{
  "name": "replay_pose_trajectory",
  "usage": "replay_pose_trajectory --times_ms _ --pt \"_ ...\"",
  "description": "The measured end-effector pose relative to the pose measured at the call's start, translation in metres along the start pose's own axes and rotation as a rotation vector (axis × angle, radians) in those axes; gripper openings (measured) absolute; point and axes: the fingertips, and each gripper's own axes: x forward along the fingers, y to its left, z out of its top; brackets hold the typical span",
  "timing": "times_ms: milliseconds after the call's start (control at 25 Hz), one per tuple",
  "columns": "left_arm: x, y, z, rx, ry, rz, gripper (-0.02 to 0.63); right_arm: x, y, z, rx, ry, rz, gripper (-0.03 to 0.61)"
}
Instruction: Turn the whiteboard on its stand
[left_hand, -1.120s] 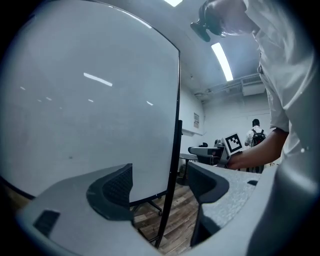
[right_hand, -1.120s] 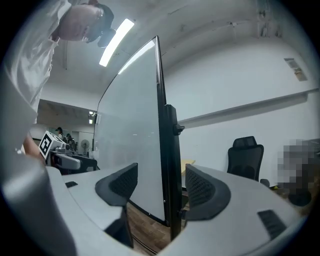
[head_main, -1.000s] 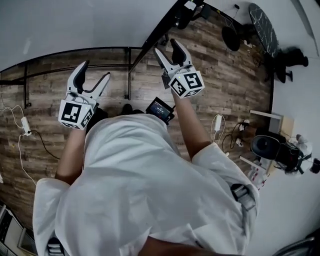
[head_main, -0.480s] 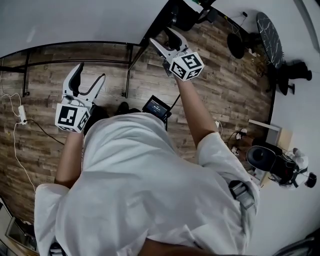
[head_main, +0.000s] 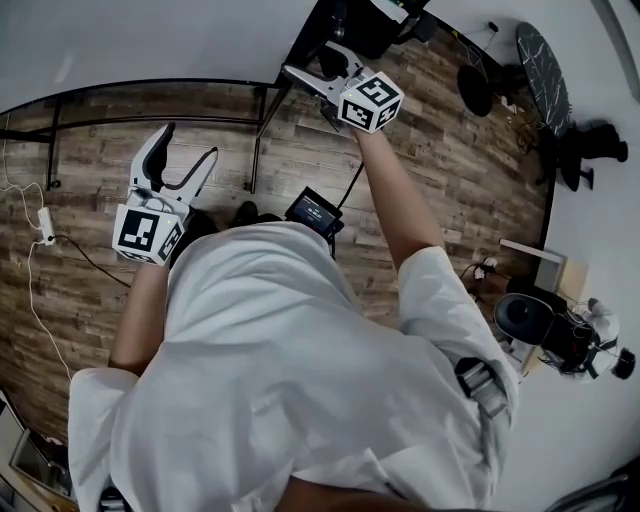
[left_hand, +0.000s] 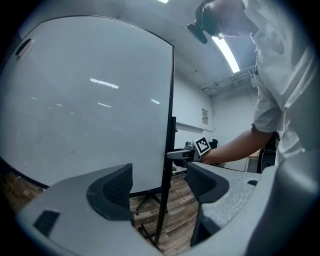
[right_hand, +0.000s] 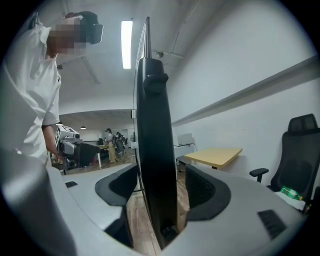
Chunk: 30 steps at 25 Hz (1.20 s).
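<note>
The whiteboard (head_main: 150, 40) fills the top left of the head view, seen from above, with its black side frame (head_main: 300, 50) slanting down to the stand's floor bars (head_main: 150, 98). My right gripper (head_main: 308, 60) is open and straddles that side frame. In the right gripper view the black frame edge (right_hand: 155, 150) stands between the two pads (right_hand: 202, 192), with a gap on the right side. My left gripper (head_main: 188, 142) is open and empty, held in front of the board face (left_hand: 90, 100). From the left gripper view, the right gripper (left_hand: 180, 154) shows at the frame edge (left_hand: 169, 165).
A small device with a screen (head_main: 315, 212) lies on the wooden floor by the person's feet. Cables and a power strip (head_main: 45, 235) lie at the left. A round dark table (head_main: 530, 60) and chairs stand at the right. A yellow desk (right_hand: 215, 156) is behind the board.
My right gripper has moved up and left to the board's side frame and now has it between its jaws. The left gripper has barely shifted.
</note>
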Motion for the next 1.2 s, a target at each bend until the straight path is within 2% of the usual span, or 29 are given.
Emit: replay_pose_trajectory --times_ms 240,720,1200 --pt "0.004 -0.003 0.003 0.004 0.005 -0.008 0.325 0.017 0.001 0.015 -0.038 -0.019 0.034 0.272" --pt "0.005 -0.004 -0.001 0.015 0.015 -0.004 0.325 0.021 0.005 0.020 -0.078 -0.023 0.079 0.173" --pt "0.009 -0.004 -0.004 0.001 0.020 -0.039 0.325 0.018 0.008 0.017 -0.081 -0.023 0.066 0.169"
